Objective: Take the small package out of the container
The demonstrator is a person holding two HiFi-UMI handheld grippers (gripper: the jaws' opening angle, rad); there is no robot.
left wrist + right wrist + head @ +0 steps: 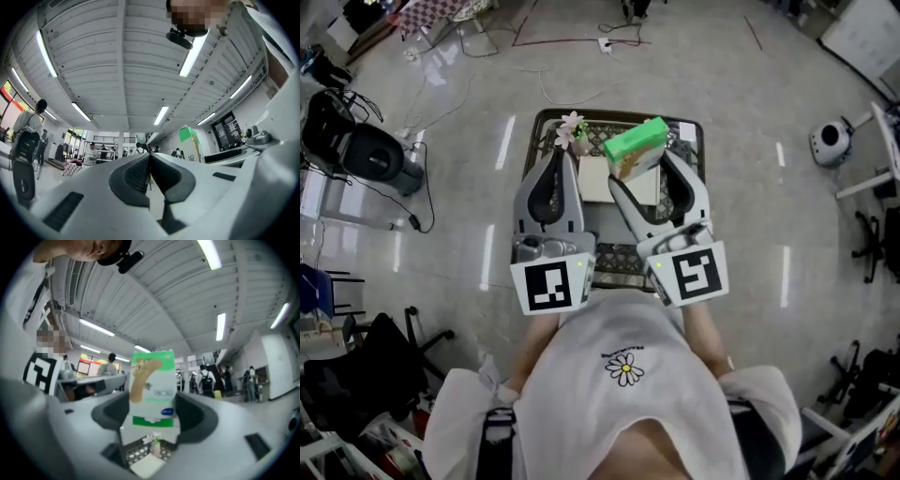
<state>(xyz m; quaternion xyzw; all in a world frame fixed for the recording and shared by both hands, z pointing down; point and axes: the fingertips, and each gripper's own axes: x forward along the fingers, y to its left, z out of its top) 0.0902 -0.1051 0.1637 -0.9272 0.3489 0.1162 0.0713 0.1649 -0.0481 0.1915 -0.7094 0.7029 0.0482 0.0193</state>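
The small package [636, 148], a green and white box, is held up between the jaws of my right gripper [640, 167], which is shut on it above the container. In the right gripper view the package [152, 387] stands upright between the two dark pads. The container [539, 131] is a dark wire-mesh basket below both grippers; in it lie a white flat pad [593, 178] and a small pink flower [572, 129]. My left gripper [567, 157] hovers beside it, jaws pressed together with nothing in them. The left gripper [150, 161] view points up at the ceiling, with the package [189, 134] showing at the right.
The basket stands on a shiny grey floor. A black round machine [370, 150] and cables lie at the left, a white round device [830, 141] at the right. Chair legs show at both lower corners. People stand in the room's background.
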